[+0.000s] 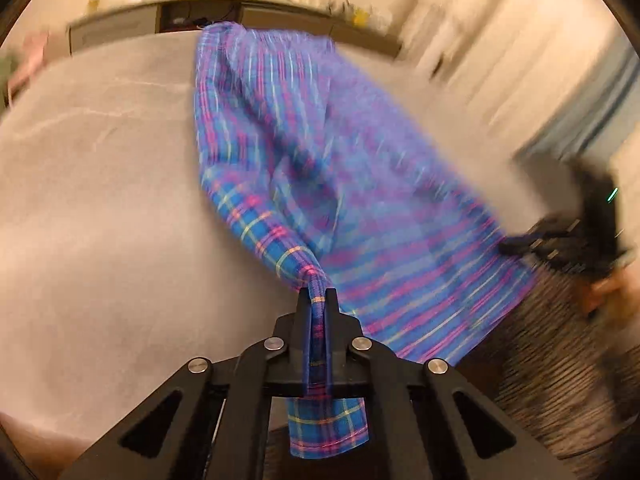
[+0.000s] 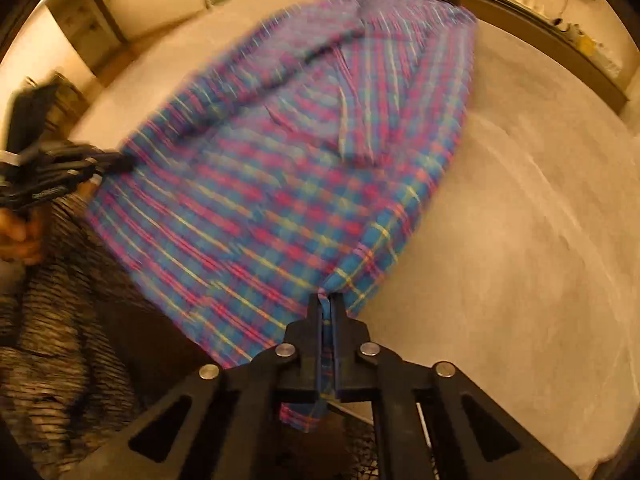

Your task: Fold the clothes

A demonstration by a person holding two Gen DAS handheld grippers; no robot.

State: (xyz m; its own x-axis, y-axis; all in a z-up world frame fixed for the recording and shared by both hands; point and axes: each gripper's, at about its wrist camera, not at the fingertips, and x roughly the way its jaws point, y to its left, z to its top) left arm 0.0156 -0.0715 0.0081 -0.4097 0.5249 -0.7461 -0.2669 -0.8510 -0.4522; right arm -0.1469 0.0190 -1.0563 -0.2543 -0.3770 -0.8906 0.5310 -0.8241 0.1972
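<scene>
A blue plaid garment (image 1: 320, 152) with pink and yellow stripes stretches from the near edge across a pale grey surface (image 1: 100, 184). My left gripper (image 1: 319, 294) is shut on its near hem, and a flap of cloth hangs below the jaws. In the same view the right gripper (image 1: 516, 246) pinches the hem's other corner at the far right, blurred. In the right wrist view my right gripper (image 2: 329, 299) is shut on a corner of the garment (image 2: 280, 168). The left gripper (image 2: 120, 162) holds the opposite corner at the left, above a hand (image 2: 18, 236).
The grey surface (image 2: 520, 220) spreads wide on both sides of the garment. A long low shelf (image 1: 248, 8) with small items runs along the far wall. A dark striped knit garment (image 2: 60, 320) of the person shows at the near edge. Pale cabinets (image 1: 500, 32) stand at the right.
</scene>
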